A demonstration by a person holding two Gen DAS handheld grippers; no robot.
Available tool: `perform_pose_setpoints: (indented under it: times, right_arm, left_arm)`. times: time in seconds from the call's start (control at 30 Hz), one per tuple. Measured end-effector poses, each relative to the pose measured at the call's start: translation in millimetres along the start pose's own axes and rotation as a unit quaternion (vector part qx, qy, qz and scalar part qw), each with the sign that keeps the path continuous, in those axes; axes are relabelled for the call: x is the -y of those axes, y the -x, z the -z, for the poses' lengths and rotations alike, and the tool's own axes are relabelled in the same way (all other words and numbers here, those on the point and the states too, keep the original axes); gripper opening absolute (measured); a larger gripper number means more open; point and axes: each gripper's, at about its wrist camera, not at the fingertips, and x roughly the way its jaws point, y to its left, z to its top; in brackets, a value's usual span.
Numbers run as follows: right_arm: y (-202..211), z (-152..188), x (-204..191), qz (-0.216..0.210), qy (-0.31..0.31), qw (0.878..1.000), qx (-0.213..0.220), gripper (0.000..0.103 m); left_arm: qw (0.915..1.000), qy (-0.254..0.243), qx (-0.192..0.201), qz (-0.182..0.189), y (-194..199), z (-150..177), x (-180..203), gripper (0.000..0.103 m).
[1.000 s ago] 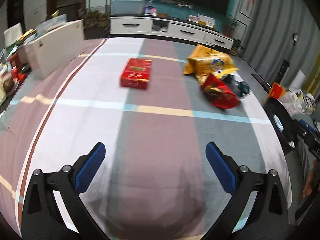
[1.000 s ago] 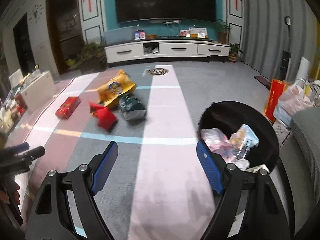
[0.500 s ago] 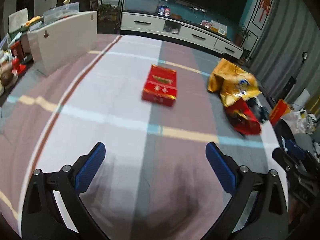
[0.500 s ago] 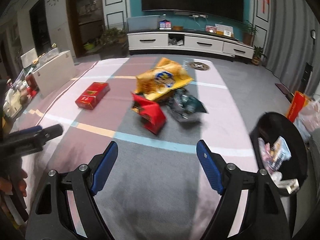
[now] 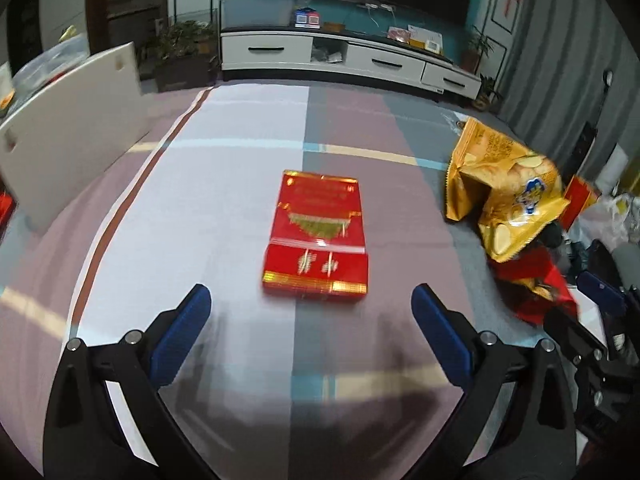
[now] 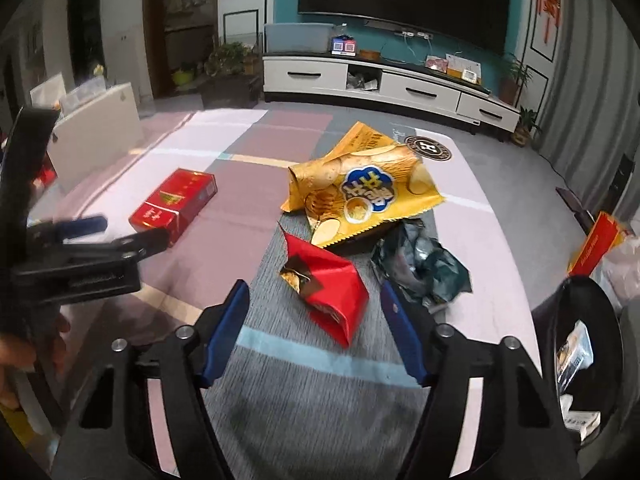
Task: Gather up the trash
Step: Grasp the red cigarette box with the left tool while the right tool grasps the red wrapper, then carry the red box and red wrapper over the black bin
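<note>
Lying crumpled on the rug [image 6: 280,412] beside the yellow chip bag [image 6: 360,188], the red snack bag [image 6: 334,292] looks light, soft and crinkly, best pinched across its creased middle, and the right gripper [image 6: 314,332], empty and touching nothing, is closing its half-spread jaws just before it.

The carpet [image 5: 224,184] looks like short-pile cloth, matt and slightly rough. The red box [image 5: 318,240] seems to be glossy card with shiny gold foil bands. The yellow chip bag [image 6: 360,188] and the red snack bag [image 6: 332,288] are crinkled glossy film; the dark green wrapper [image 6: 420,264] is crumpled shiny foil. The bin [image 6: 576,320] looks like smooth black plastic. The left gripper [image 5: 311,308] and right gripper [image 6: 314,304] have matt black plastic arms, smooth blue pads [image 6: 228,328] and small metal pins.
</note>
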Motion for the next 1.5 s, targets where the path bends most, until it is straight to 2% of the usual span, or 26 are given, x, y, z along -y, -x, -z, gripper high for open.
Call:
perform_pose_setpoints:
  times: [0.17,0.2,0.23,0.3,0.4,0.47,0.53,0.8,1.17,1.5]
  right_arm:
    - [-17,0,0,0.004,0.007,1.000,-0.013,0.047]
    - [-18,-1,0,0.005,0.007,1.000,-0.012,0.043]
    - [-19,-2,-1,0.005,0.007,1.000,-0.011,0.038]
    - [-21,-4,-2,0.001,0.005,1.000,-0.012,0.031]
    - [-21,-3,-7,0.004,0.016,1.000,-0.013,0.028]
    - [-19,-2,-9,0.002,0.019,1.000,-0.013,0.027]
    - [-16,-3,-10,-0.004,0.020,1.000,-0.010,0.019]
    - [2,-5,-9,-0.030,0.010,0.999,0.009,0.018]
    - [60,-1,-12,-0.070,-0.004,0.996,0.062,0.018]
    - [104,8,-14,-0.080,0.004,0.993,0.089,0.018]
  left_arm:
    - [0.9999,-0.004,-0.002,-0.016,-16,-8,-1,0.099]
    - [0.9999,0.000,-0.007,-0.013,-19,-8,-3,0.094]
    - [0.9999,0.003,-0.008,-0.011,-19,-8,-4,0.080]
    - [0.9999,0.006,-0.010,-0.005,-20,-9,-6,0.065]
    - [0.9999,0.002,-0.012,-0.004,-20,-8,-5,0.061]
    - [0.9999,0.002,-0.012,-0.004,-20,-7,-5,0.060]
    - [0.9999,0.003,-0.011,-0.005,-18,-6,-5,0.060]
    - [0.9999,0.002,-0.013,0.001,-1,-3,-3,0.060]
    - [0.9992,-0.016,0.036,0.000,69,3,1,0.060]
    - [0.9946,-0.043,0.093,-0.015,140,21,5,0.060]
